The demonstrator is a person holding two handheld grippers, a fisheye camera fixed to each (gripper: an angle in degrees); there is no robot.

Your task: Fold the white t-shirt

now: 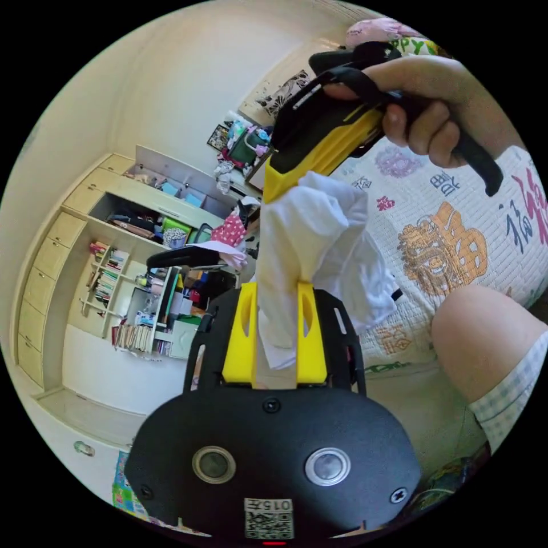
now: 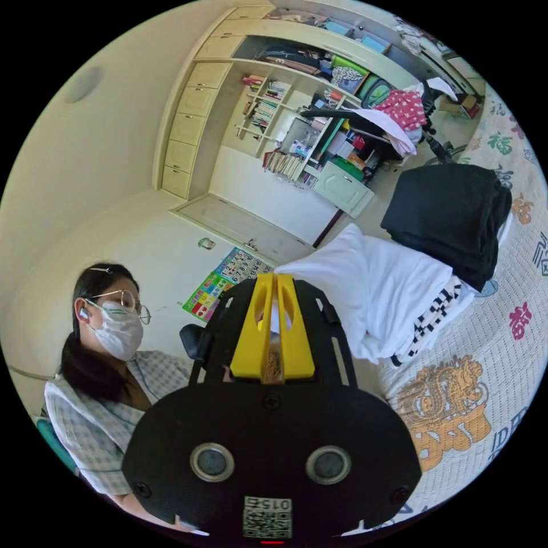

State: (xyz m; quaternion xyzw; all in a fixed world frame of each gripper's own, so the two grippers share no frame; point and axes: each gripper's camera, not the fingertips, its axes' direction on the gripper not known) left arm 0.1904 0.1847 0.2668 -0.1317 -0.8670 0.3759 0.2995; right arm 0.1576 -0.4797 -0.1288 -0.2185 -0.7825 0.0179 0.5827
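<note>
White cloth, the t-shirt (image 1: pixel 311 240), is seen bunched up and lifted above the bed (image 1: pixel 456 240). It is pinched between the two yellow jaws of the left tool (image 1: pixel 277 297). Its upper part is gripped by the right tool (image 1: pixel 274 191), which is held in a hand (image 1: pixel 425 114) just above. In the right gripper view, the right tool (image 2: pixel 274 288) is seen closed tight on a bit of white cloth. Folded clothes (image 2: pixel 399 285) are piled on the bed nearby.

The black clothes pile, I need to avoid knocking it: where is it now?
In the right gripper view the black clothes pile sits on the patterned quilt at upper right, resting against the folded white stack.
</note>
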